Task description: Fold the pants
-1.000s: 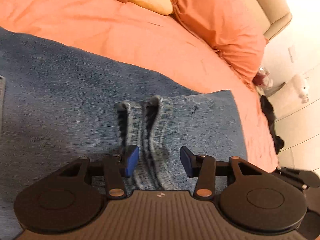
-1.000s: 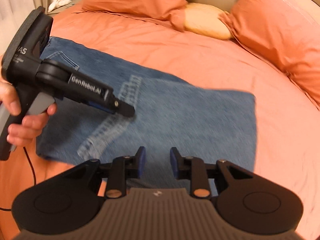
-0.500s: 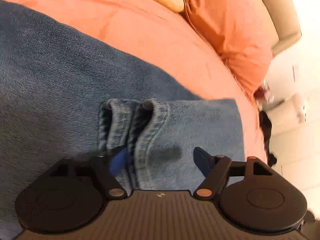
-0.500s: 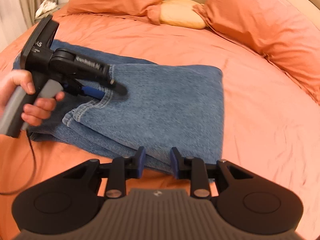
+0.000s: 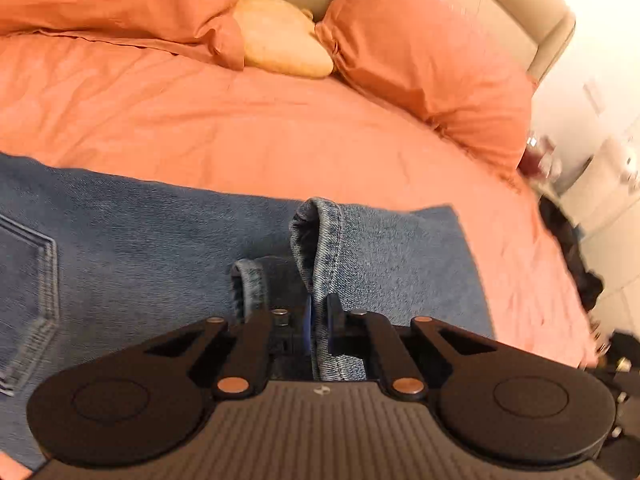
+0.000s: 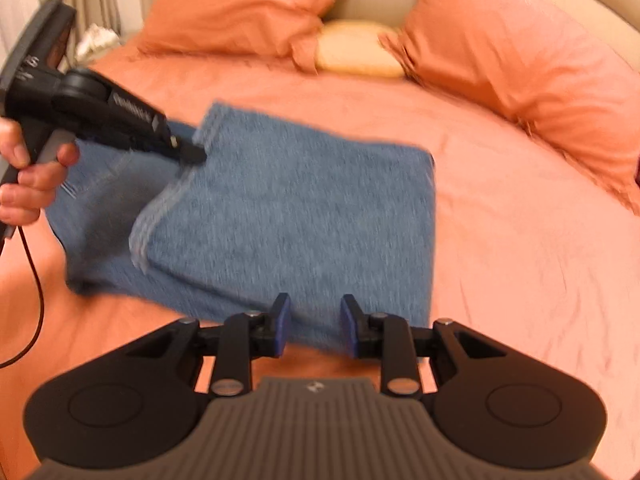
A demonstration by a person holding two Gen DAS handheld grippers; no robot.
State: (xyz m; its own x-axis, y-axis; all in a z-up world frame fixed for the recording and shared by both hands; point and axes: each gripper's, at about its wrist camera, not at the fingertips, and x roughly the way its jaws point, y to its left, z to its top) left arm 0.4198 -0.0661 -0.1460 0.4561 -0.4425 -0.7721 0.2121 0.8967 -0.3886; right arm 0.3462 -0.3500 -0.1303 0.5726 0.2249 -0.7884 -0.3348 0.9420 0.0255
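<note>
Blue jeans (image 6: 288, 208) lie folded over on the orange bed. In the left wrist view my left gripper (image 5: 319, 324) is shut on one hem (image 5: 326, 248) of the jeans and lifts it; a second hem (image 5: 250, 284) sits just to its left. In the right wrist view the left gripper (image 6: 188, 154) grips the folded layer's upper left corner. My right gripper (image 6: 313, 326) is open and empty, low over the near edge of the jeans.
Orange pillows (image 6: 516, 60) and a small yellow cushion (image 6: 358, 60) lie at the head of the bed against a beige headboard (image 5: 500, 28). A black cable (image 6: 36, 280) trails from the left gripper. The bed's right edge drops to a white floor with dark items (image 5: 576, 256).
My left gripper has closed on one hem and raised it. The right gripper has drawn back towards the near edge of the jeans and stays open.
</note>
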